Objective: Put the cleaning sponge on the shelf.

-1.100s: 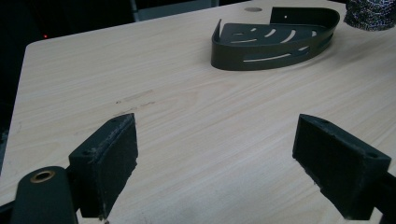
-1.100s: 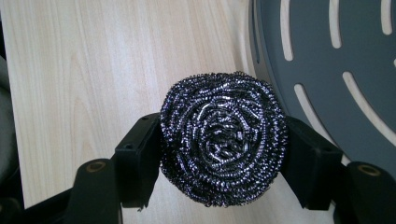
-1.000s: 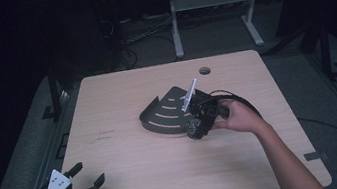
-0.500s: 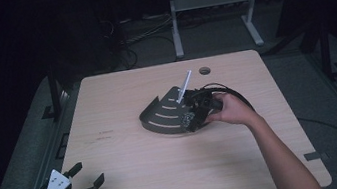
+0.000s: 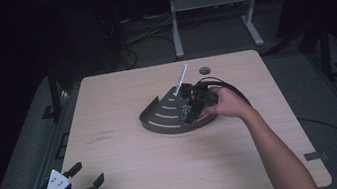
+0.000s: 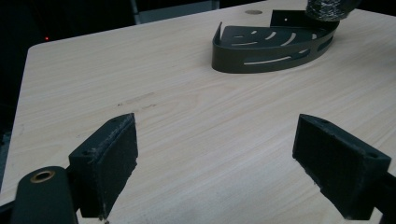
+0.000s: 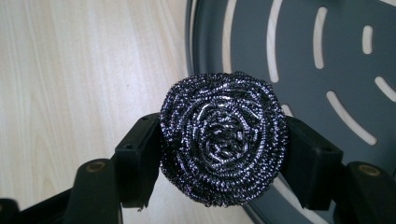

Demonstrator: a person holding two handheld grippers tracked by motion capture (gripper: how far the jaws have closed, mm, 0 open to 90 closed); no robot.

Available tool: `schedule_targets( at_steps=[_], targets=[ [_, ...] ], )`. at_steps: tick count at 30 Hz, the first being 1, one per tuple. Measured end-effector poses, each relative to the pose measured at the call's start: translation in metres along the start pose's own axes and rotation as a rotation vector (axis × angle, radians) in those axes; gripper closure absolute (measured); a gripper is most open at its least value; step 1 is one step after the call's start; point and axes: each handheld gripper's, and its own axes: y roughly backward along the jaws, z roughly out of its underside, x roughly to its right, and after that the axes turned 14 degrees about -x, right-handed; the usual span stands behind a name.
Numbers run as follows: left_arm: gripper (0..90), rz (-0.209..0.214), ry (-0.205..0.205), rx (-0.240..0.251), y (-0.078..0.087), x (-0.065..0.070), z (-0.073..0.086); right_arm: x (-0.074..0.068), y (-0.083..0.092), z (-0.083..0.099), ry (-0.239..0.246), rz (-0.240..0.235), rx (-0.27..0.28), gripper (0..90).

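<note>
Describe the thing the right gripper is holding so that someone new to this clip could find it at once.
Start at the wooden table, then find the dark slotted corner tray near its middle. The right gripper hangs over that tray's edge with a round steel wool scourer clamped between its fingers. It is the one shiny, coiled wire ball here; everything near it is flat and matte.

**Rack at table centre, grippers at opposite ends**

A slotted corner rack [image 5: 170, 117] lies on the table [image 5: 121, 96] at frame centre. The right gripper [image 5: 189, 105], holding a scouring ball [image 7: 222, 156], sits over the rack's right part. The left gripper [image 5: 84, 180] is at lower left, well apart.
</note>
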Motion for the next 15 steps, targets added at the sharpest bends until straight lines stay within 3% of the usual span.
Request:
schedule_targets(
  at_steps=[15],
  targets=[
    [13.3, 0.001, -0.002, 0.002, 0.0, 0.0, 0.0, 0.024, -0.014, -0.003, -0.072, -0.001, 0.008, 34.1]
  ],
)
